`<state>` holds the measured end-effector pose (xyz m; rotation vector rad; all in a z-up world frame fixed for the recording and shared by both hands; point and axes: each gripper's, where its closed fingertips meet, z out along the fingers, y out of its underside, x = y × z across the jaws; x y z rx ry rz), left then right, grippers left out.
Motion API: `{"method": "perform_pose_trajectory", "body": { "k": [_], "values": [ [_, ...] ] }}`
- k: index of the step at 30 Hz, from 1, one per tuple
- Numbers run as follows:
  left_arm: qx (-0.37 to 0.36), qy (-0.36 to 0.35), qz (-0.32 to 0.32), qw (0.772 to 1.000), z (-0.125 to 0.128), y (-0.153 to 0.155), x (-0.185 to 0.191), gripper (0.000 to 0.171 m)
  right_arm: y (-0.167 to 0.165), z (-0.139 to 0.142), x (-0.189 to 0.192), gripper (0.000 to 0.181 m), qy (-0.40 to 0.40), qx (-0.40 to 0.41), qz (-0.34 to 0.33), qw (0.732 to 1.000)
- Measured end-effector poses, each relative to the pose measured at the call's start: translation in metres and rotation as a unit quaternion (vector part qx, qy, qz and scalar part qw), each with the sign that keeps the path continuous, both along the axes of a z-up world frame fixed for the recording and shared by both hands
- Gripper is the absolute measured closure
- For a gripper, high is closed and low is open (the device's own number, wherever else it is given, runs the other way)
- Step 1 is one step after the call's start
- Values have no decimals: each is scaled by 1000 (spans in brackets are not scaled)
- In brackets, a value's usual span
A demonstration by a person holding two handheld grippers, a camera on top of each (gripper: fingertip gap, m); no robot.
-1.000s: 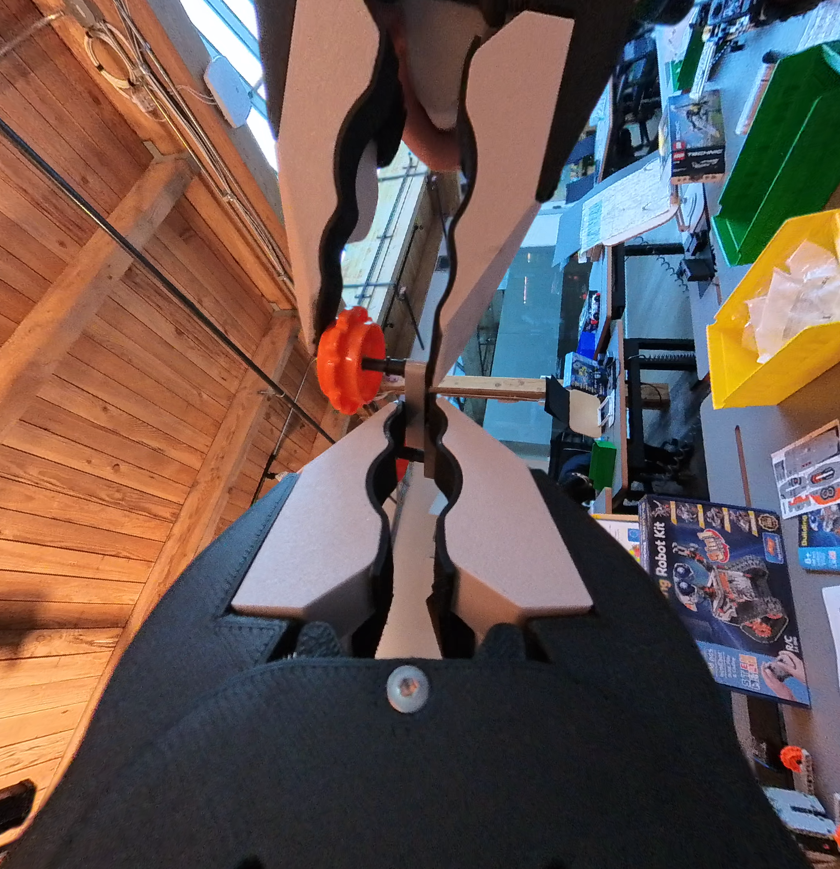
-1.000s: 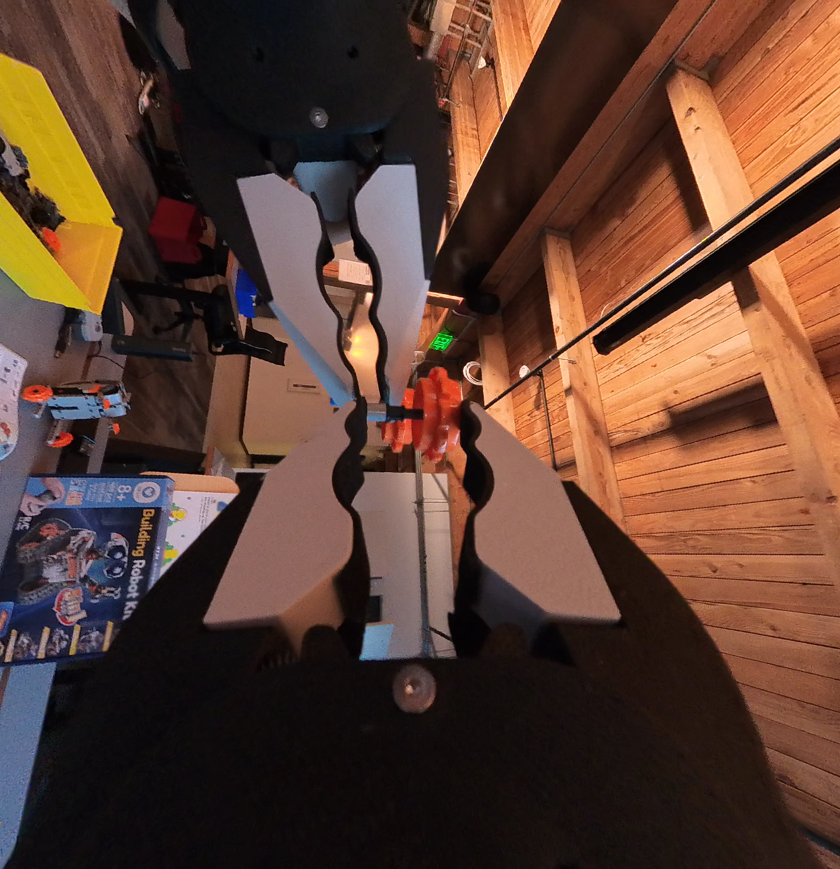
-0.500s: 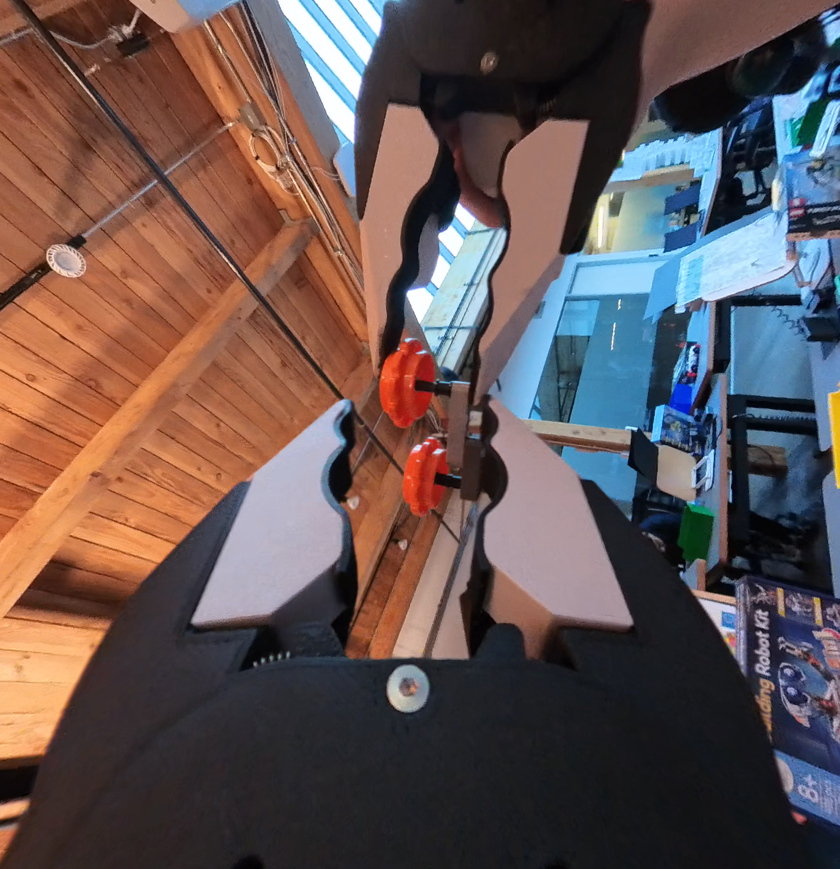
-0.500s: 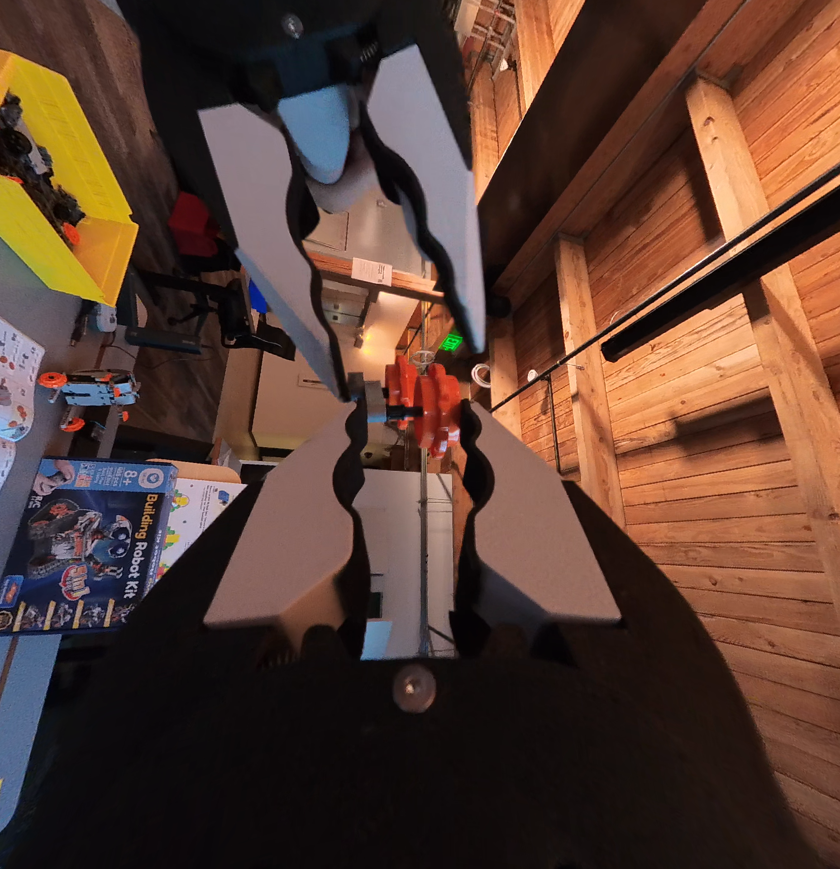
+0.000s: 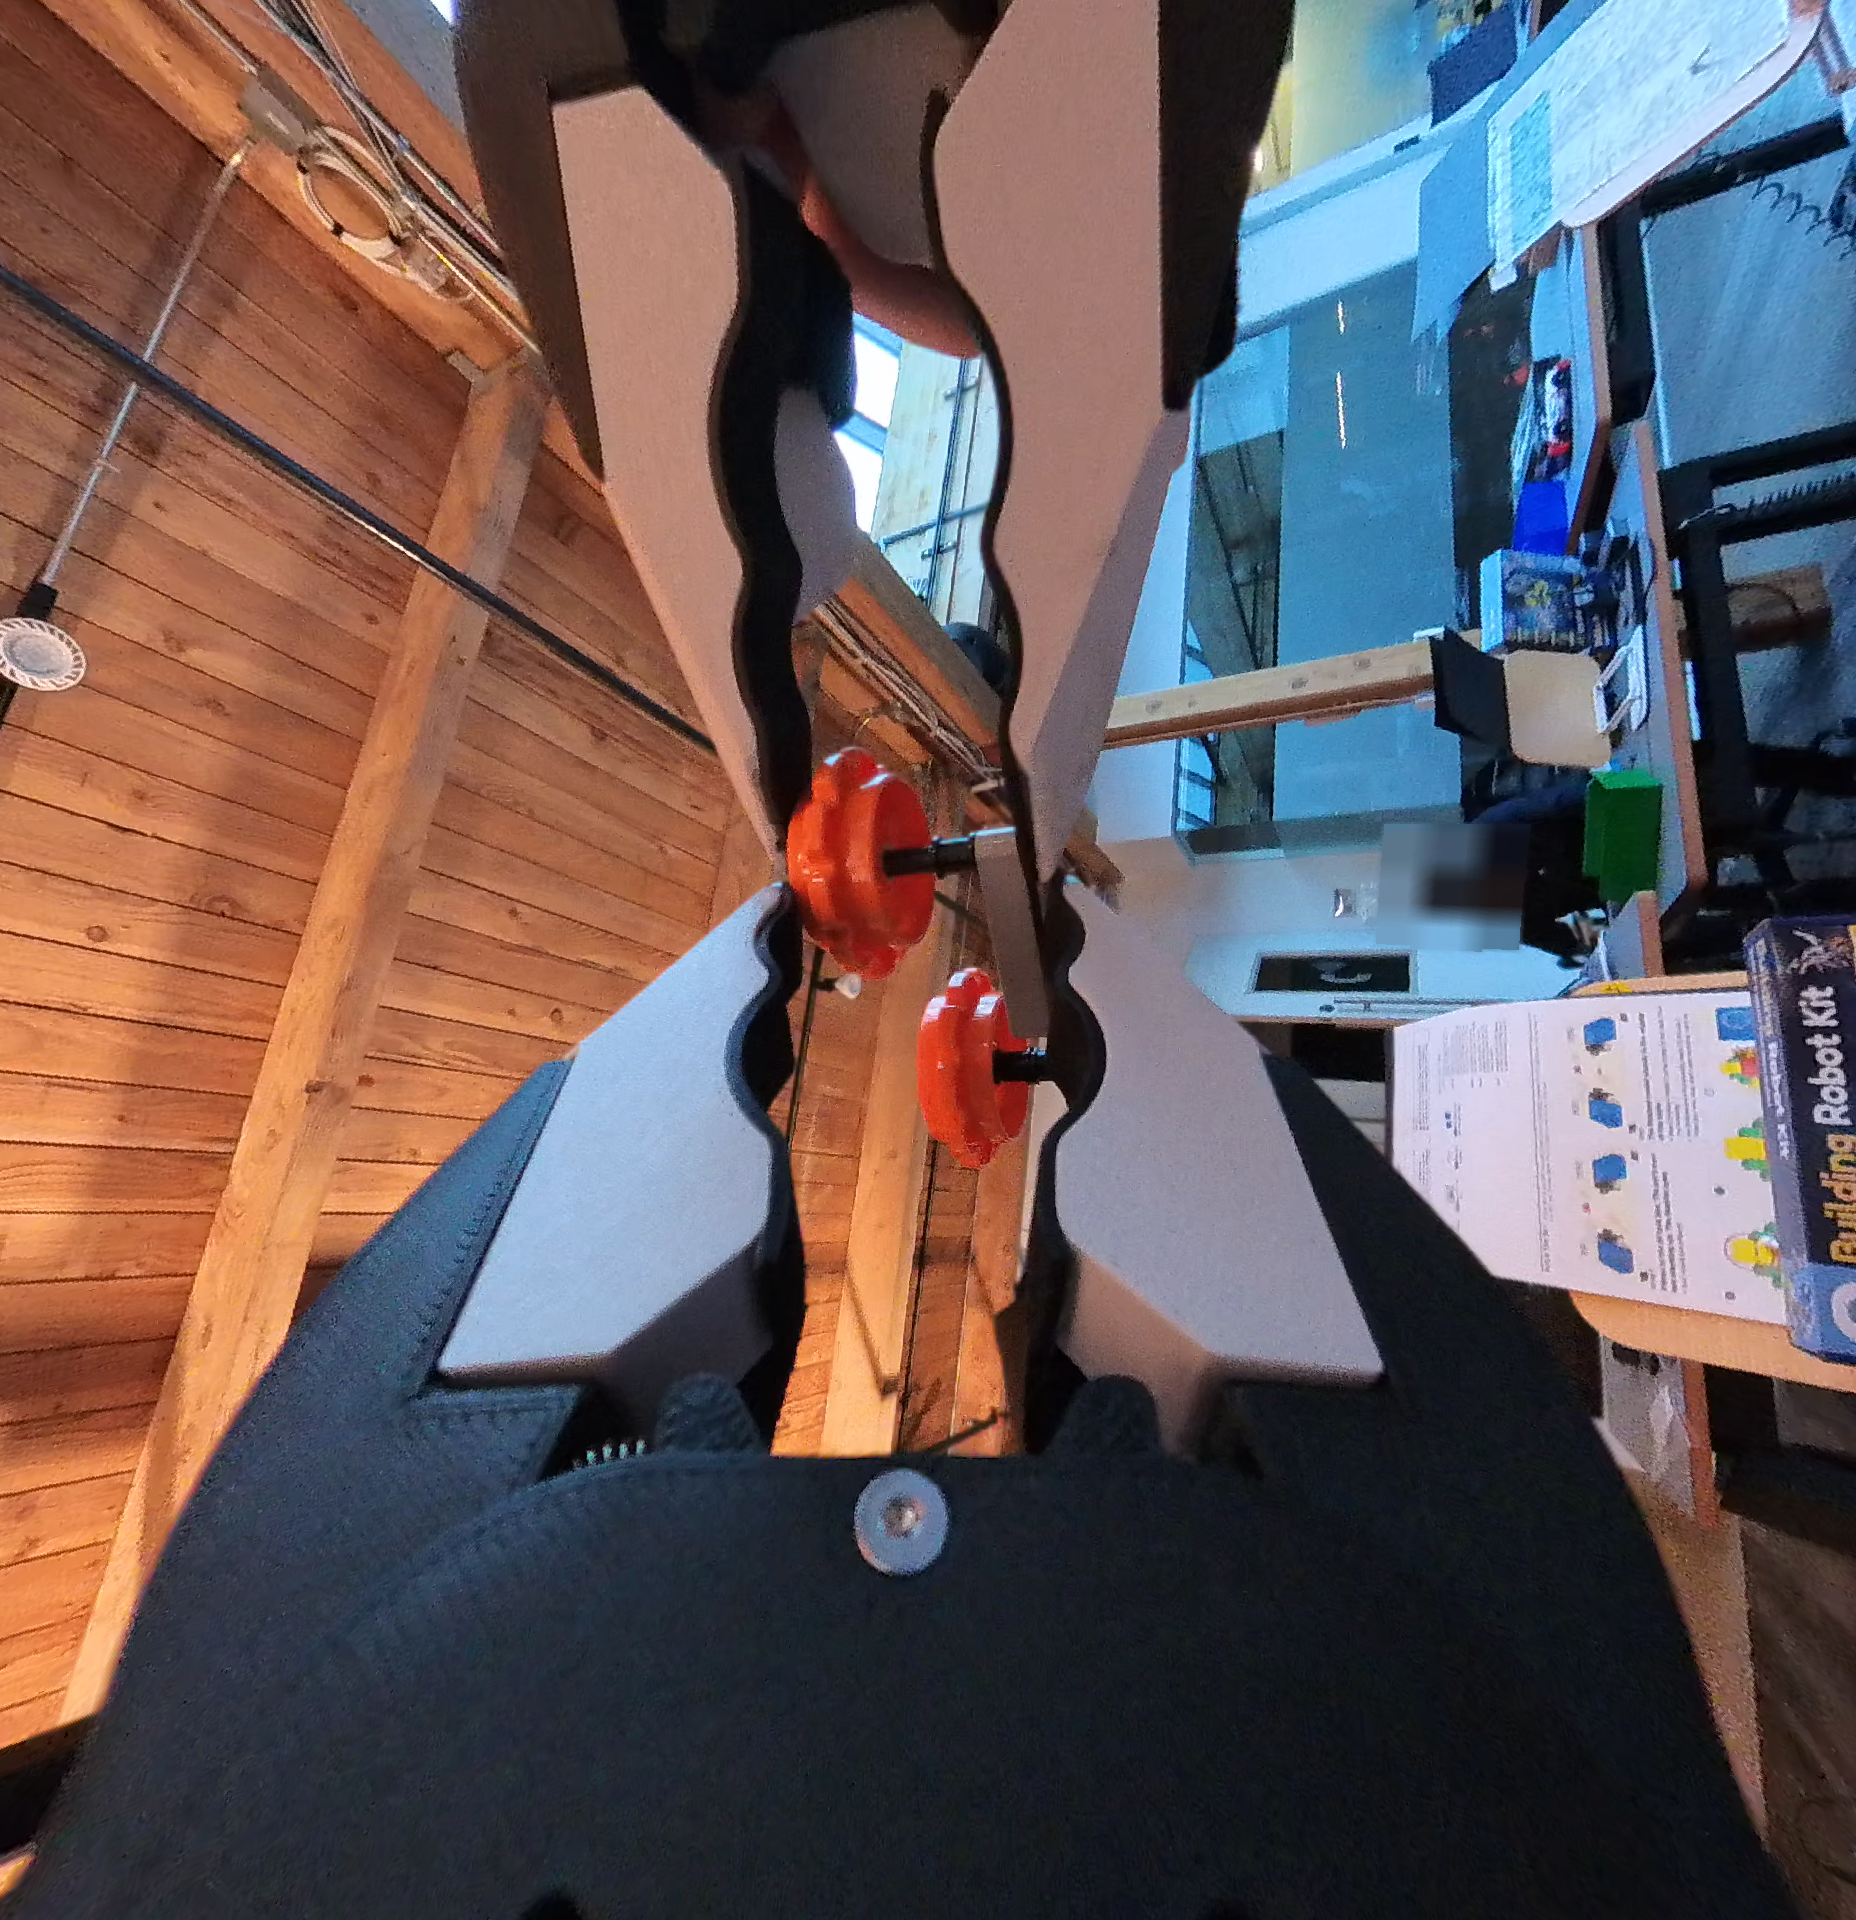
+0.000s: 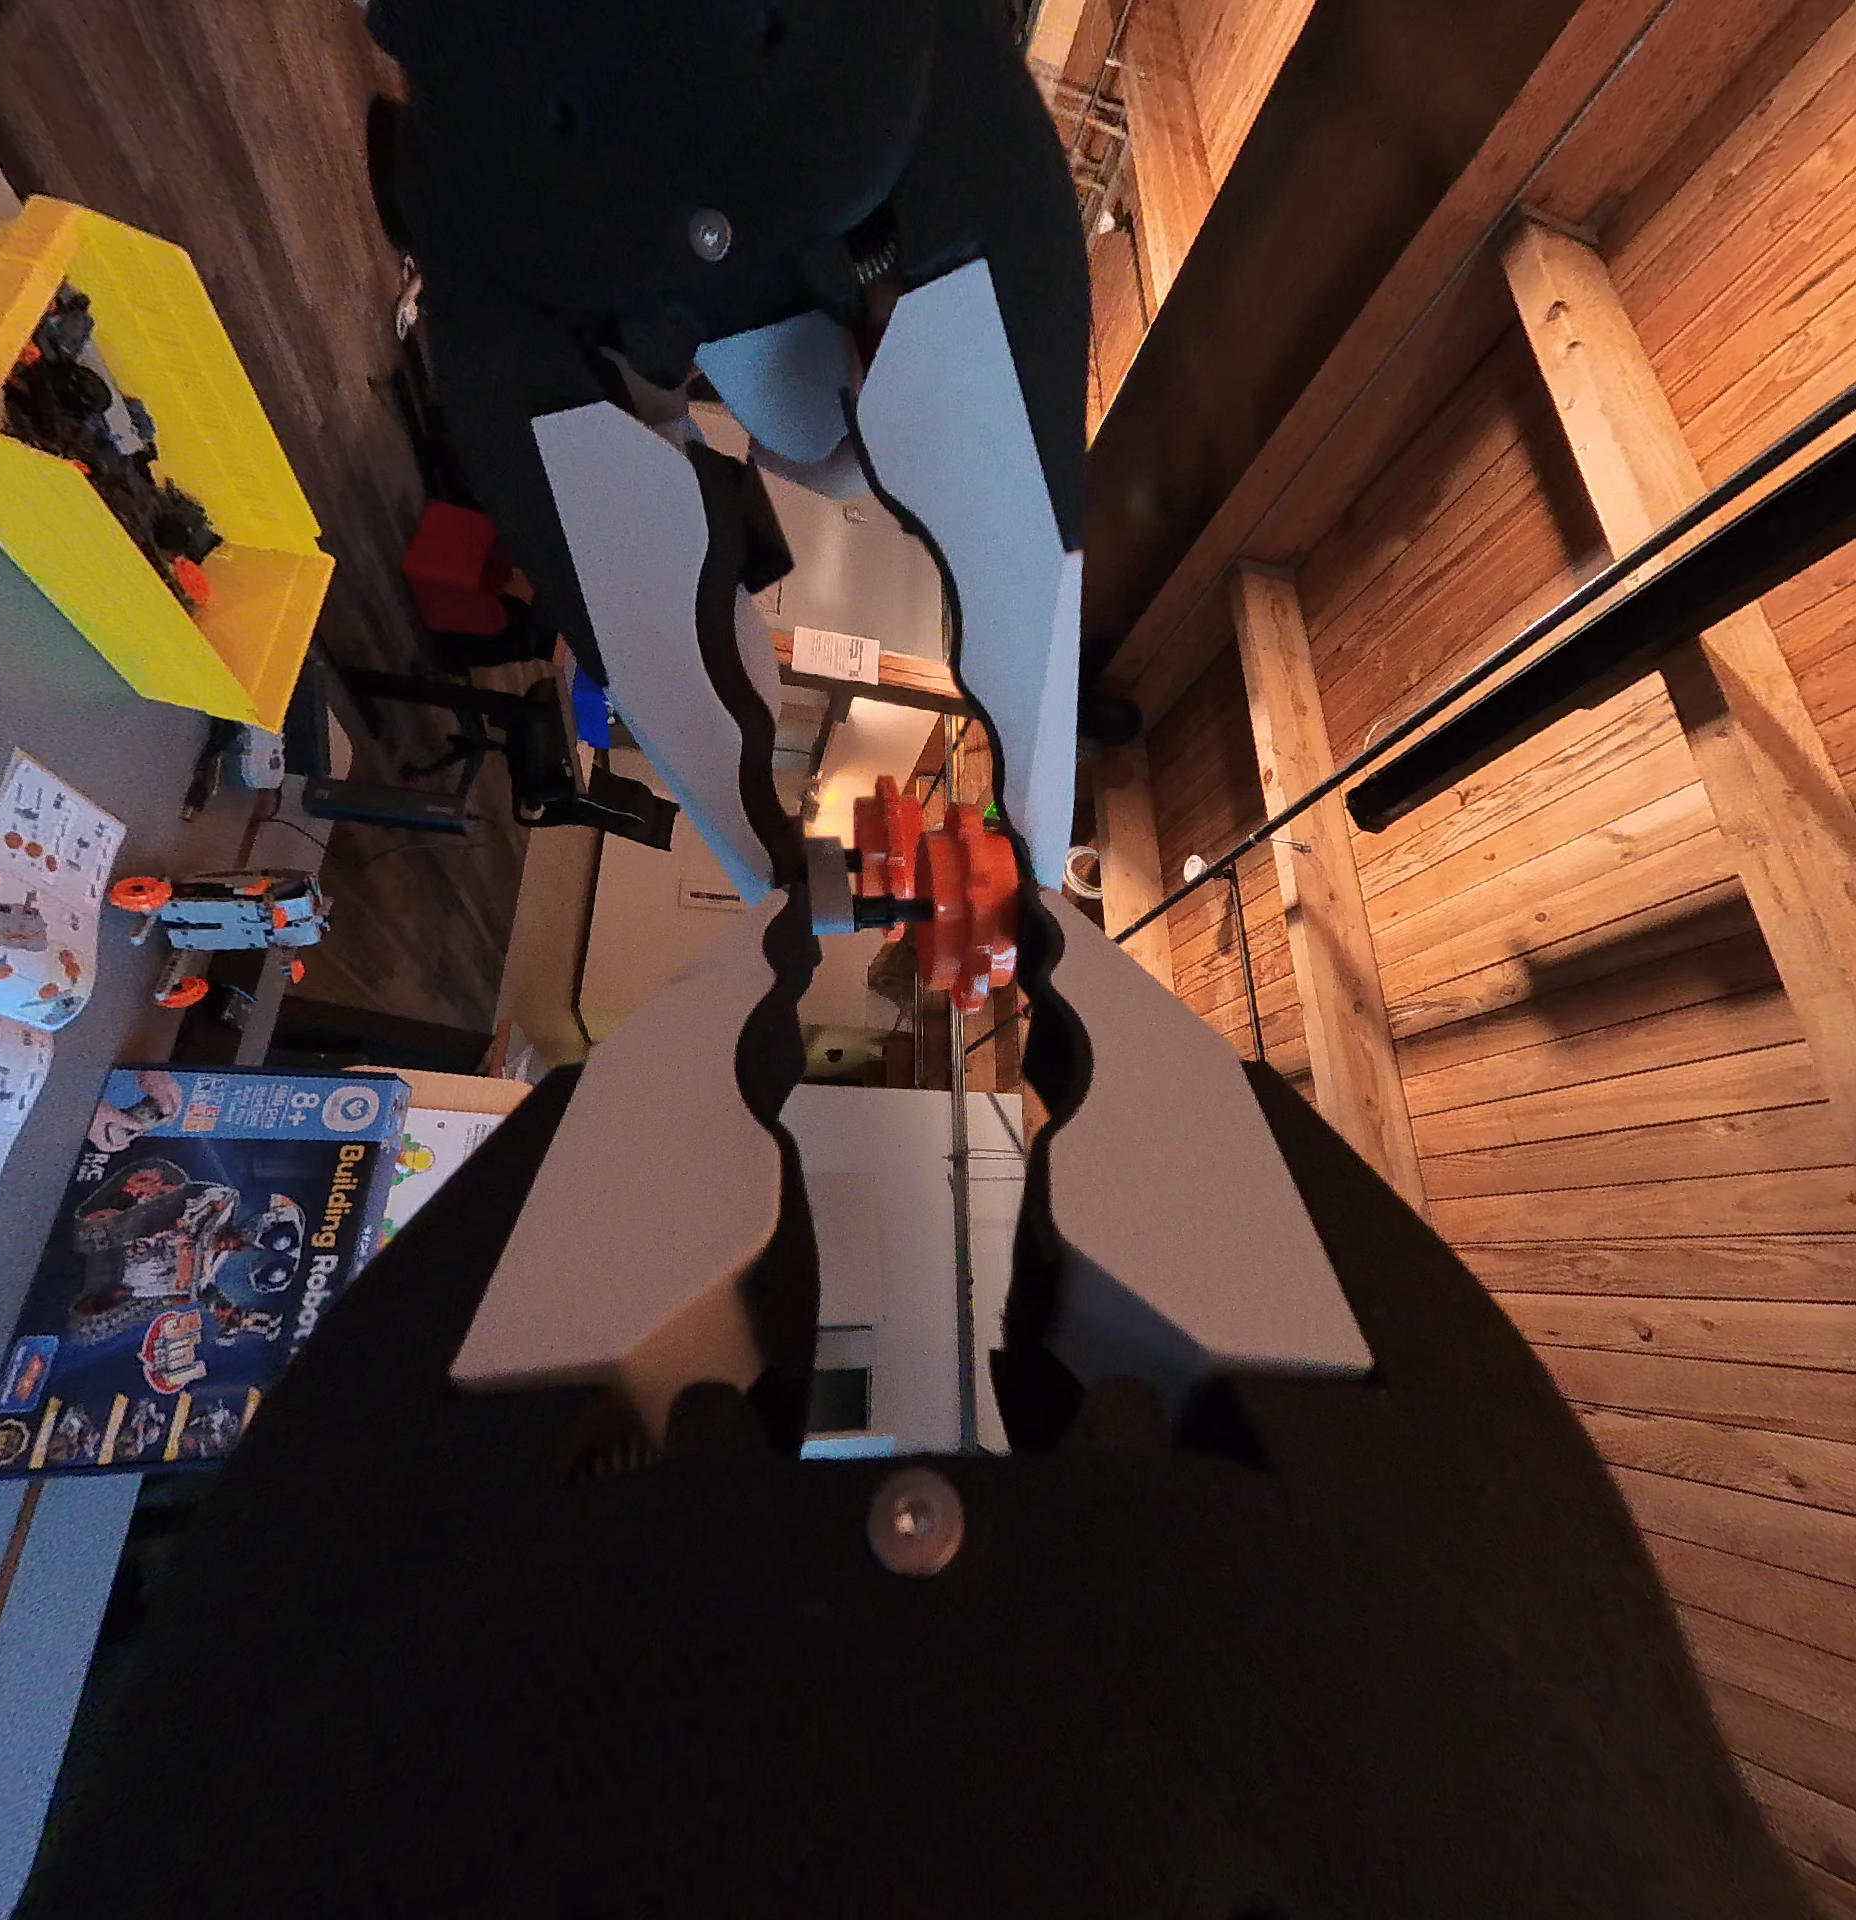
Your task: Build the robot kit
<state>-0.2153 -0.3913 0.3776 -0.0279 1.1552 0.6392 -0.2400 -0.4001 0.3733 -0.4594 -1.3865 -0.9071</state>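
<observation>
A small assembly is held up in the air: a grey beam (image 5: 1012,935) with two orange wheels on black axles, one (image 5: 851,862) at the fingertips and one (image 5: 965,1070) lower. My right gripper (image 6: 908,904) is shut on it, one finger on the beam (image 6: 828,883), the other on the nearer wheel (image 6: 965,904). It enters the left wrist view (image 5: 908,852) from the top. My left gripper (image 5: 919,904) faces it tip to tip and is open. The lower wheel sits between the left fingers and the beam lies along the right-hand one.
A grey table lies off to the side with a blue robot kit box (image 6: 197,1247), a yellow bin (image 6: 93,561) of parts, a small wheeled model (image 6: 228,914) and instruction sheets (image 6: 41,883). A white leaflet (image 5: 1589,1143) lies by the box (image 5: 1828,1143). Wooden boards and beams (image 6: 1526,935) fill the other side. Left and right tips are no more than a few centimetres apart.
My left gripper was shut on the grey beam one second ago and has since opened. My right gripper has kept its hold across the beam and wheel. Both views have swung slightly.
</observation>
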Motion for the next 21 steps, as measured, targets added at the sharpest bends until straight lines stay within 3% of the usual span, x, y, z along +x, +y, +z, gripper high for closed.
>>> {"method": "perform_pose_trajectory", "body": {
  "k": [9,21],
  "values": [
    [-25,2,3,1000,-1,0,3,129,-3,-1,3,144,-4,16,17,1000],
    [16,-33,8,999,13,-4,1,130,-6,15,6,136,41,30,19,999]
  ]
}}
